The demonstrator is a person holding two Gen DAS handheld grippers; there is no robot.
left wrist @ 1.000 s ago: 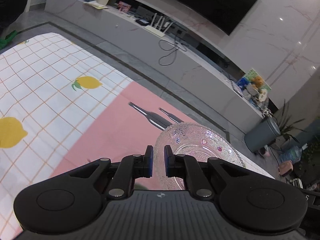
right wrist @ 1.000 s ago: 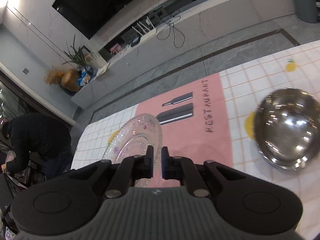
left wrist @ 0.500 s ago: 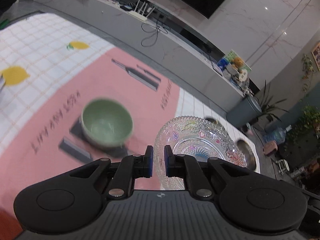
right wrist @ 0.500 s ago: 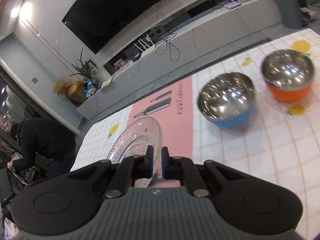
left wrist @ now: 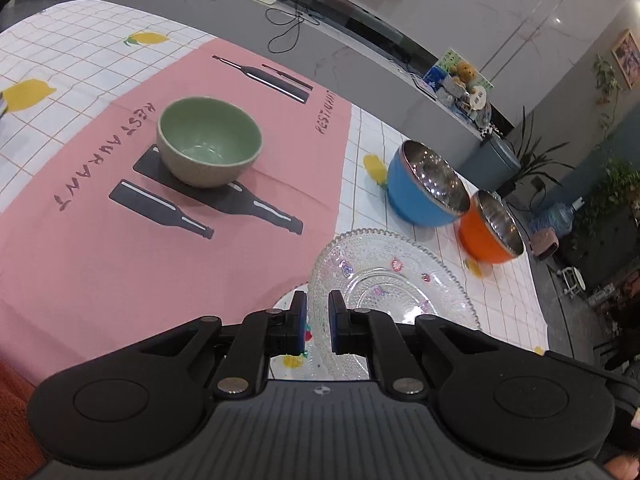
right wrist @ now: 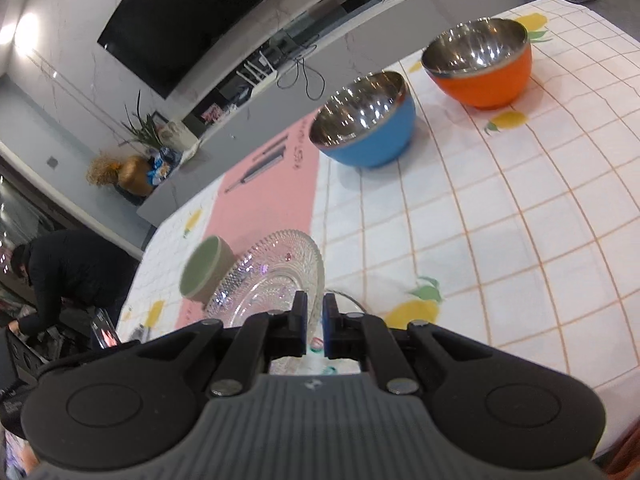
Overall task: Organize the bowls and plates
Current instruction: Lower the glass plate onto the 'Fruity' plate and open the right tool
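The left hand-held gripper (left wrist: pixel 317 322) is clenching the near rim of a clear, beaded glass plate with small coloured spots (left wrist: pixel 390 288), its blue-padded fingers (left wrist: pixel 335 322) pressing on either side of the edge. The right hand-held gripper (right wrist: pixel 315 326) is likewise clenching the rim of the same glass plate (right wrist: pixel 276 276) from the opposite side, jaws nearly closed on the glass. The plate is sitting tilted between the two grippers, above the tabletop (right wrist: pixel 500 220), which is wearing a white checked cloth with yellow lemon prints. In the left wrist view, a second, pale patterned plate (left wrist: pixel 296 356) is showing just beneath the glass one; whether the two are touching cannot be told. A pale green ceramic bowl (left wrist: pixel 209 146) is standing upright on a pink placemat printed with black bottles and the word RESTAURANT (left wrist: pixel 120 240), well apart from the plate. A blue bowl with a polished steel interior (left wrist: pixel 426 184) is standing on the checked cloth beyond the plate, and an orange bowl with a steel interior (left wrist: pixel 490 228) is standing just beside it, slightly blurred in the left view. In the right wrist view, a person in dark clothing (right wrist: pixel 60 276) is bending over at the far left, beyond the table edge.
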